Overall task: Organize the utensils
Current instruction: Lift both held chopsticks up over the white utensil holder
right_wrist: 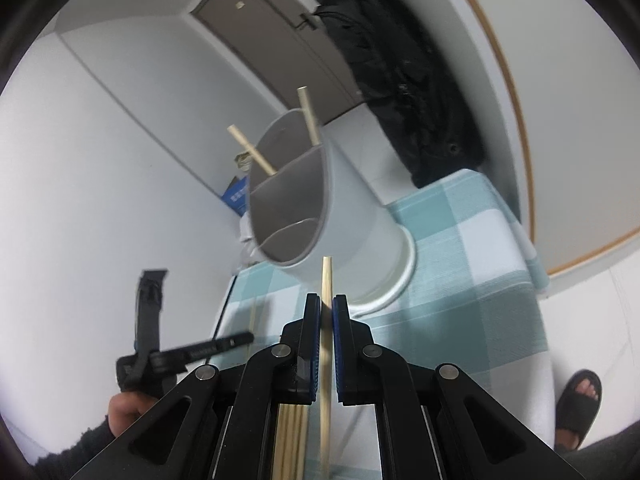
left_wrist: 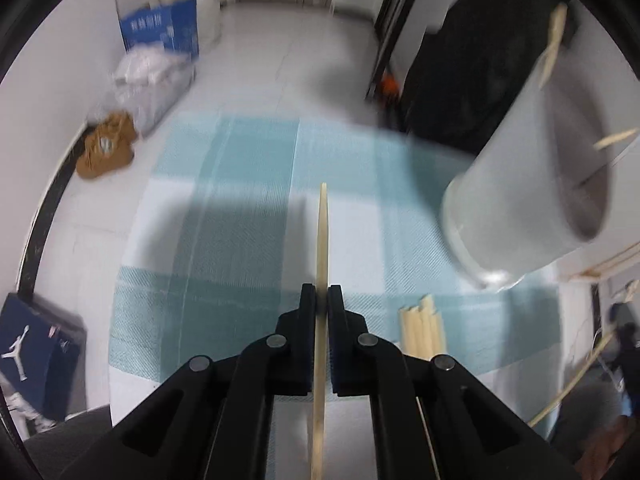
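Note:
My left gripper is shut on a wooden chopstick that points forward above the blue-checked cloth. My right gripper is shut on another wooden chopstick, its tip near the base of the white holder cup. The cup has a divider and two chopsticks stick out of it. In the left wrist view the cup is at the right. Several loose chopsticks lie on the cloth near my left gripper, and they also show under my right gripper.
The cloth covers a small table. On the floor lie a blue box, plastic bags and a brown bag. A black bag hangs behind the table. The person's sandalled foot is at the right.

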### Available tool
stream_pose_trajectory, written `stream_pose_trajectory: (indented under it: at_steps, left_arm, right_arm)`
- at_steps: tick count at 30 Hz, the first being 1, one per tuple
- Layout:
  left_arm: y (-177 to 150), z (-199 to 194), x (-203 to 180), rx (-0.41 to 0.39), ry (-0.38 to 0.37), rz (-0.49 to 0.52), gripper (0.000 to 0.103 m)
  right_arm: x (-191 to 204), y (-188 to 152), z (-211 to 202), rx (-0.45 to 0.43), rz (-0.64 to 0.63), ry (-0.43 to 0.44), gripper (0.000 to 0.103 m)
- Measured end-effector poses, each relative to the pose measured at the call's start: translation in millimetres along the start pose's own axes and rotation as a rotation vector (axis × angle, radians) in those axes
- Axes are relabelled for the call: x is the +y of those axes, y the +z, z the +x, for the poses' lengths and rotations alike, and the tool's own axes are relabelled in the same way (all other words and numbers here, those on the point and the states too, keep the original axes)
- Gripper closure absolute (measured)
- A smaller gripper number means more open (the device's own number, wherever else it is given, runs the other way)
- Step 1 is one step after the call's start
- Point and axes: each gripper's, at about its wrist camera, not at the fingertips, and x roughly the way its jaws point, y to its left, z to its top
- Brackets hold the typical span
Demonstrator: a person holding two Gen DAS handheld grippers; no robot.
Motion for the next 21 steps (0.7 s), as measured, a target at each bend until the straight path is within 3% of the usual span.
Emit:
stream_pose_trajectory:
  at_steps: [4, 8, 21]
  left_arm:
    - [-9, -39, -11, -0.178, -0.057, 0.042, 0.101]
    - [-22, -63, -21, -0.267, -0.11, 0.087, 0.101]
    - [-17, -76, -46, -0.3, -0.169, 0.176, 0.102]
  right_arm:
    - [15, -4, -5, -0.033, -0.077, 0.014, 0.098]
    - [38, -16, -8, -0.062, -0.202, -0.004, 0.098]
    - [68, -27, -14, -0.115, -0.307, -0.034, 0.098]
